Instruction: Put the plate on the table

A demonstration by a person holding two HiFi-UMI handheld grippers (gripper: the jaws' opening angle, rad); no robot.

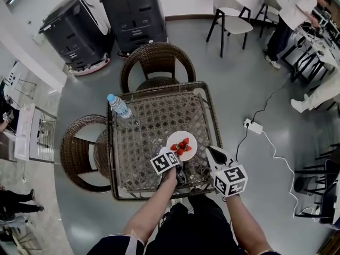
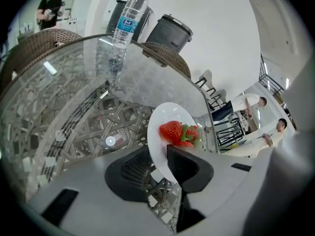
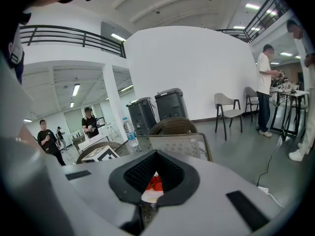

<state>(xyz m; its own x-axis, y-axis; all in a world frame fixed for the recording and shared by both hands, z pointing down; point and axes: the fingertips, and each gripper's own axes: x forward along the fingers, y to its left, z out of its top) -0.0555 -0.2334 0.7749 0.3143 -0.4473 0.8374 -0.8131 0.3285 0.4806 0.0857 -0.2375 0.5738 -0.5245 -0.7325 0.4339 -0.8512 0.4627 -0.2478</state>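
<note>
A white plate (image 1: 181,144) with red strawberries (image 1: 182,145) is over the front right part of the glass-topped wicker table (image 1: 146,137). My left gripper (image 1: 174,160) is shut on the plate's near rim. In the left gripper view the plate (image 2: 165,124) stands edge-on between the two black pads, with the strawberries (image 2: 178,132) just past them. Whether the plate rests on the glass I cannot tell. My right gripper (image 1: 214,154) hovers at the table's right front edge, shut and empty. Through its narrow slit (image 3: 154,178) the plate (image 3: 151,194) shows.
A water bottle (image 1: 119,106) stands at the table's back left corner. Wicker chairs sit behind (image 1: 157,62) and left (image 1: 82,150) of the table. A power strip (image 1: 253,126) with cable lies on the floor at right. Grey machines (image 1: 133,12) stand by the wall.
</note>
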